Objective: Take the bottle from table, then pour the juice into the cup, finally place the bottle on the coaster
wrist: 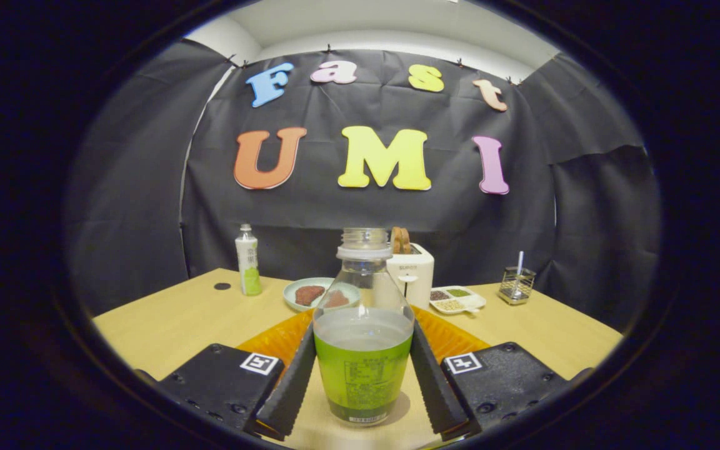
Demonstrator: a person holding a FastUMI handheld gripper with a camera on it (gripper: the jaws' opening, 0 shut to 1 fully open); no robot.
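While the uncapped clear plastic bottle with a green label (363, 350) stands upright on the pale wooden table (172, 325), we see in the gripper view that it sits squarely between the two fingers of the gripper (363, 381). Both ribbed fingers (291, 381) lie along the bottle's sides and appear to press on the label band, so we judge the gripper to be pinching the bottle, though how firmly we cannot tell. The bottle's base looks to be resting on the table, with a faint shadow beside it, and liquid fills it to about the top of the label.

Just beyond the bottle lies a ribbed orange mat (454, 337), which may be the coaster; we cannot be sure. We cannot pick out the cup.

Further back we note a small capped white-and-green bottle (248, 262), a pale green plate holding reddish pieces (310, 294), a white toaster with bread in it (411, 272), a white divided dish of grains (457, 300) and a small wire rack (516, 284).

We judge that the first step, taking the bottle, is in hand. The next move calls for a straight lift with the open neck kept upright, and a grip snug enough that the smooth plastic does not slide, before carrying it toward the cup.
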